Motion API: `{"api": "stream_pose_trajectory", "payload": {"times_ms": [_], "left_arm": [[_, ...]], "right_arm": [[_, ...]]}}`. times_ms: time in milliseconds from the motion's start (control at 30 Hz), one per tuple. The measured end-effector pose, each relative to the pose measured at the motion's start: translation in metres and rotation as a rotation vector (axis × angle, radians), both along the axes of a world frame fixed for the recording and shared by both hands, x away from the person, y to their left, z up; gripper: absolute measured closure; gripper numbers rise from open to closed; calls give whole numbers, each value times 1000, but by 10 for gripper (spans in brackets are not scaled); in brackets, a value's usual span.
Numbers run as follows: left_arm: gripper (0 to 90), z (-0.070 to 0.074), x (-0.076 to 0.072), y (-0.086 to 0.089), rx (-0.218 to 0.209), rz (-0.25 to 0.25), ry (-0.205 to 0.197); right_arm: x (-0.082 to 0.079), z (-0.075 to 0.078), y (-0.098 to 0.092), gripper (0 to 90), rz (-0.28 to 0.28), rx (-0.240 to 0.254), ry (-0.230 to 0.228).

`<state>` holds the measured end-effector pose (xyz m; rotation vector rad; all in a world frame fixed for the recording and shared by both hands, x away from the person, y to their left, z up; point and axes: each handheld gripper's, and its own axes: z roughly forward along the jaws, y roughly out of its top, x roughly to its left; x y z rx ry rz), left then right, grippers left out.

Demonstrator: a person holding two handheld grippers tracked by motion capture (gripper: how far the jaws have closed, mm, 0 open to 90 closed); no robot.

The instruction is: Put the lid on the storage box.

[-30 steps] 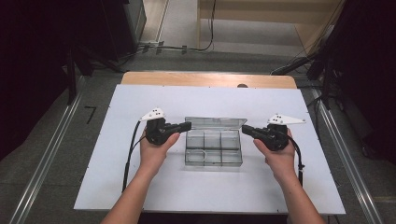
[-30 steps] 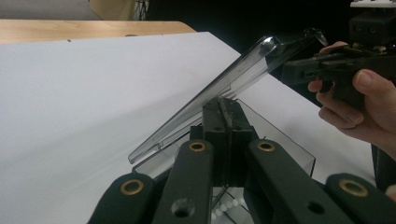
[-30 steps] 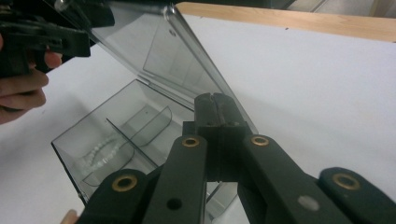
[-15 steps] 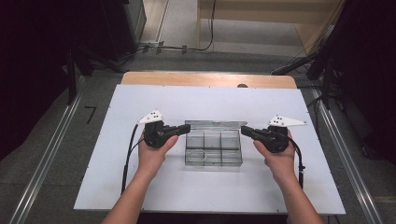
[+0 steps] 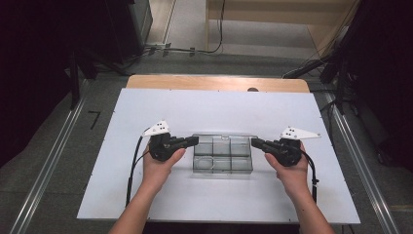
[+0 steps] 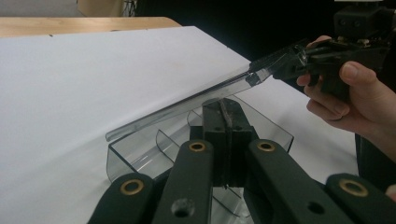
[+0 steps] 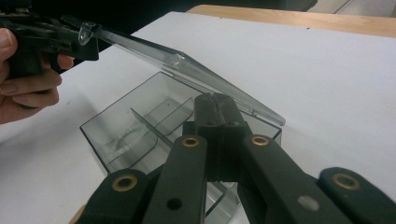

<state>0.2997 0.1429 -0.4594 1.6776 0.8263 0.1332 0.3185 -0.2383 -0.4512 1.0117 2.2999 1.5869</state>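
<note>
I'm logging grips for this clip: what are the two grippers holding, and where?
Both hold the clear plastic lid of the smoky compartment box: left gripper pinches its left end, right gripper its right end, jaws shut.

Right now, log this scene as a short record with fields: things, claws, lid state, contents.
surface: white table top
thing: clear divided box, near the middle of the table top, resting on it
lid: clear lid, raised at a slant above the box, one long edge low at the box's rim
left claw: shut on one end of the clear lid
right claw: shut on the opposite end
contents: the compartments look empty
</note>
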Motion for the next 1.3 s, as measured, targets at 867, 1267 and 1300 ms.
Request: {"api": "stream_pose_trajectory", "payload": {"times_ms": [867,1267,1300], "left_arm": [[899,-15,-35,2,-15,-1,-16],[898,-23,-52,5,13,12,-25],[898,-25,-53,6,7,14,-22]], "right_arm": [[-24,-13,-6,877,31,-7,-5],[-39,-22,-7,877,49,-9,-13],[-40,-23,-7,877,48,-13,-9]]}}
